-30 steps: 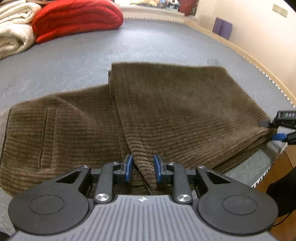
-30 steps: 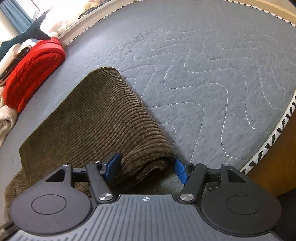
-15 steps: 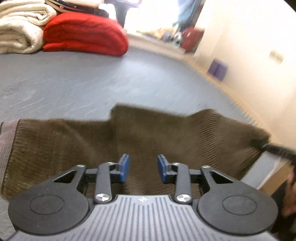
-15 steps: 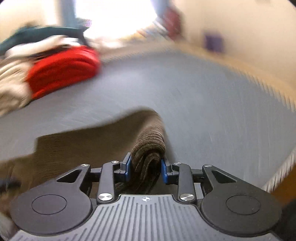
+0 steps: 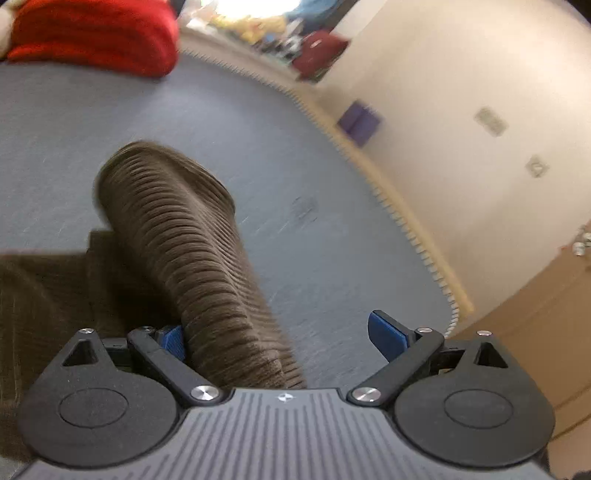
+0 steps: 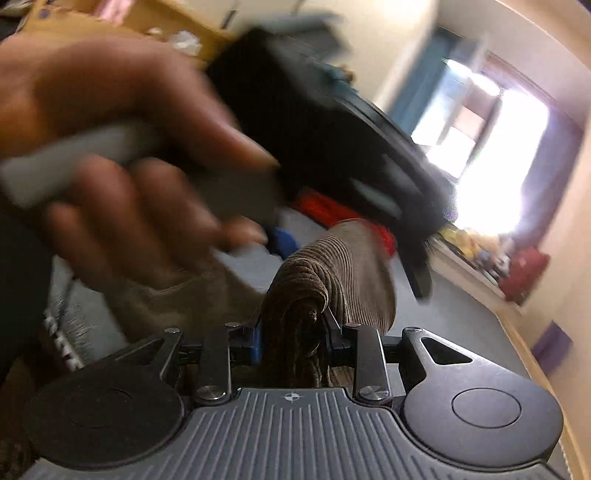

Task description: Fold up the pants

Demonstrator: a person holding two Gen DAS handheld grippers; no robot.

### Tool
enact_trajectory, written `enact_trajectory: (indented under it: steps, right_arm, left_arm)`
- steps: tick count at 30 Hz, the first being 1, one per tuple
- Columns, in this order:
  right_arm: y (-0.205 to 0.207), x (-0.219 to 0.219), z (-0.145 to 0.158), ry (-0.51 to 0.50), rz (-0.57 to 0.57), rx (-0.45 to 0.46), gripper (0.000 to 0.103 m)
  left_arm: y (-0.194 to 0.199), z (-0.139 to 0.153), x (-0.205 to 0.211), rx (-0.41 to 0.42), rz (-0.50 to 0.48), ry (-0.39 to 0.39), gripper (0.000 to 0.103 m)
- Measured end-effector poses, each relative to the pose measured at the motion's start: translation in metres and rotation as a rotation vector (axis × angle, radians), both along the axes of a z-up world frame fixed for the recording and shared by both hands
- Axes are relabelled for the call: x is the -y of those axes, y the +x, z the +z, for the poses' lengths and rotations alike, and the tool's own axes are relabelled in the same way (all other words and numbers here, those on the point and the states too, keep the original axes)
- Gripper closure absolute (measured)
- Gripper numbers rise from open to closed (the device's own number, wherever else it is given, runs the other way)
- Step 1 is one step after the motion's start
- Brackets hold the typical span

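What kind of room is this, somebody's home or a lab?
Most likely a bedroom in a home. The brown corduroy pants lie on a gray quilted mattress with a trimmed edge, a folded red blanket sits at its far side, and a bright window lights plain cream walls.

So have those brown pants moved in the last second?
Yes. The pants have risen off the grey mattress, bunched upward; the right gripper is clamped on them.
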State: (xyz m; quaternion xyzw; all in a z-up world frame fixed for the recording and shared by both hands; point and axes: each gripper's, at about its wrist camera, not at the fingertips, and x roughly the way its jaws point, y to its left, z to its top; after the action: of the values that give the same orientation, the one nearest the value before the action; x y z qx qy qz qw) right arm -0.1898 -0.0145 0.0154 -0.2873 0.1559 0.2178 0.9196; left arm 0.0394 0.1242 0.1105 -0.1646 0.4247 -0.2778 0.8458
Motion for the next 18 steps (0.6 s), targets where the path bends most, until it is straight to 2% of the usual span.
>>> enact_trajectory:
  steps: [1,2,3,5,9,12,14,18]
  right_arm:
    - [0.000,-0.001,-0.002,-0.007,0.003,-0.008,0.073]
    - [0.000,-0.001,-0.003,-0.003,-0.003,-0.017,0.073]
    - [0.003,0.001,-0.003,0.003,-0.017,-0.028,0.073]
    - [0.011,0.010,-0.002,0.018,-0.039,-0.055,0.073]
    - [0.010,0.014,-0.002,0.072,-0.014,-0.147,0.063]
    - [0.012,0.027,0.010,0.212,0.028,-0.233,0.052]
    - [0.016,0.040,0.022,0.349,0.050,-0.280,0.048]
    - [0.035,0.061,0.036,0.560,-0.040,-0.311,0.042]
  left_arm:
    - [0.002,-0.006,0.000,-0.027,0.026,0.023,0.025]
    - [0.005,-0.012,-0.001,-0.054,0.056,0.059,0.052]
    - [0.008,-0.019,-0.002,-0.078,0.077,0.089,0.071]
    - [0.013,-0.030,-0.006,-0.111,0.086,0.095,0.077]
    - [0.006,-0.023,-0.005,-0.029,0.074,0.180,0.082]
    - [-0.001,-0.012,-0.031,0.005,0.121,0.169,0.083]
    - [-0.005,0.000,-0.057,0.034,0.169,0.178,0.083]
    - [-0.013,0.023,-0.122,0.062,0.262,0.214,0.082]
